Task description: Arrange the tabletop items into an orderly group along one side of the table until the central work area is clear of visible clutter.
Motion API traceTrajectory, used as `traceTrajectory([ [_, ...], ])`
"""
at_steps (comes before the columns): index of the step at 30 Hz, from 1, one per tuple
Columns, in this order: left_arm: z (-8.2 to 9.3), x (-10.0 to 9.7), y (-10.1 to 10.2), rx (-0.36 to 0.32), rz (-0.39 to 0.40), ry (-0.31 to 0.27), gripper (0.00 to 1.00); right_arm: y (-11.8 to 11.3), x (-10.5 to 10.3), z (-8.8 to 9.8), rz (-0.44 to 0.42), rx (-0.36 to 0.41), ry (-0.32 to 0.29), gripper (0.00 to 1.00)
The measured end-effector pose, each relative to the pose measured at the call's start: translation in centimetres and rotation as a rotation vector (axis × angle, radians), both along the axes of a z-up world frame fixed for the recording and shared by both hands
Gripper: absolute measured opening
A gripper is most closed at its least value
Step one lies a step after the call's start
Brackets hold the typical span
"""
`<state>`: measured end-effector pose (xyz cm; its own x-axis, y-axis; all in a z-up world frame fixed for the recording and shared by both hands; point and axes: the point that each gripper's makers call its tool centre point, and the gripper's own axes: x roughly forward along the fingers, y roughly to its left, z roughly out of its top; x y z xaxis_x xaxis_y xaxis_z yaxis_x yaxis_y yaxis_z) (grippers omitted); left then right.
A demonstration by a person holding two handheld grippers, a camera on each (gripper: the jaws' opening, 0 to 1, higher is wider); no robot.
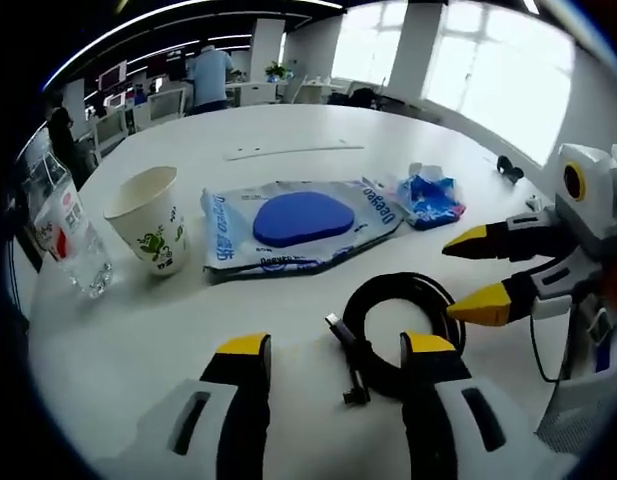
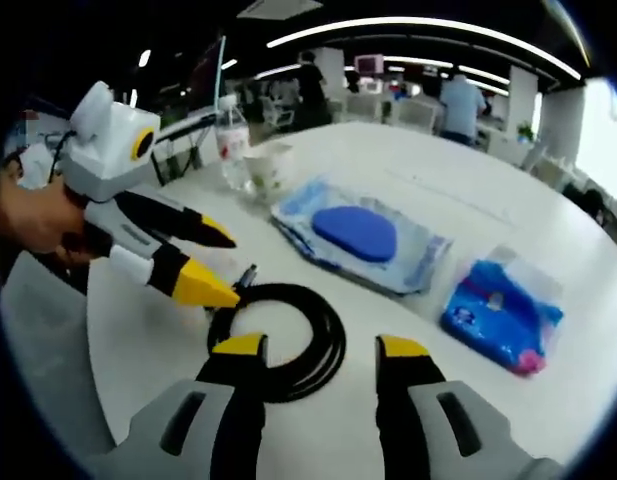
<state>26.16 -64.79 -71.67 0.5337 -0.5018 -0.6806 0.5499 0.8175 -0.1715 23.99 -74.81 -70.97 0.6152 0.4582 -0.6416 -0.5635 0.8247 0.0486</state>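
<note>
I have my left gripper low over the white desk, its jaws spread, with the coiled black cable lying between and just past the tips; the cable's plug end points toward the middle of the frame. My right gripper looks at the same coil from the other side, jaws also spread and holding nothing, the coil sitting at the lower centre of its view against the near-left jaw tip. In the left gripper view the right gripper comes in from the right edge, its yellow tips apart just above the coil; in the right gripper view the left gripper enters from the left, held by a hand. Beyond the cable lies a flat wet-wipes pack with a blue lid, and just to its right a small blue tissue packet, touching or nearly so. At the left of the left gripper view a paper cup stands upright beside a clear water bottle, which is close to the desk's left edge. The far half of the desk is open, bare but for a thin white strip and a small dark object near the right rim. Bare room also lies lower left, near my jaws.
</note>
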Motion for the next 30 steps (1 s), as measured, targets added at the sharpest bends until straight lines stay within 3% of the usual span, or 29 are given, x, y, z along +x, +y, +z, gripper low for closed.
traceTrajectory([
  [14, 1.9, -0.5, 1.5, 0.025, 0.021, -0.045, 0.54, 0.3, -0.6, 1.7, 0.01, 0.016, -0.033, 0.53],
  [20, 3.0, -0.9, 2.3, 0.029, 0.032, -0.072, 0.57, 0.7, -0.8, 2.5, 0.01, 0.022, -0.052, 0.64],
  [21, 3.2, -1.0, 2.4, 0.029, 0.033, -0.08, 0.58, 0.8, -0.9, 2.6, 0.011, 0.024, -0.053, 0.66],
  [23, 4.2, -0.5, 3.0, 0.053, 0.032, -0.158, 0.61, 1.0, -1.2, 2.6, 0.018, 0.026, -0.057, 0.7],
  [30, 5.1, -1.2, 4.5, 0.058, 0.058, -0.172, 0.68, 0.7, -1.9, 2.4, 0.018, 0.014, -0.058, 0.76],
])
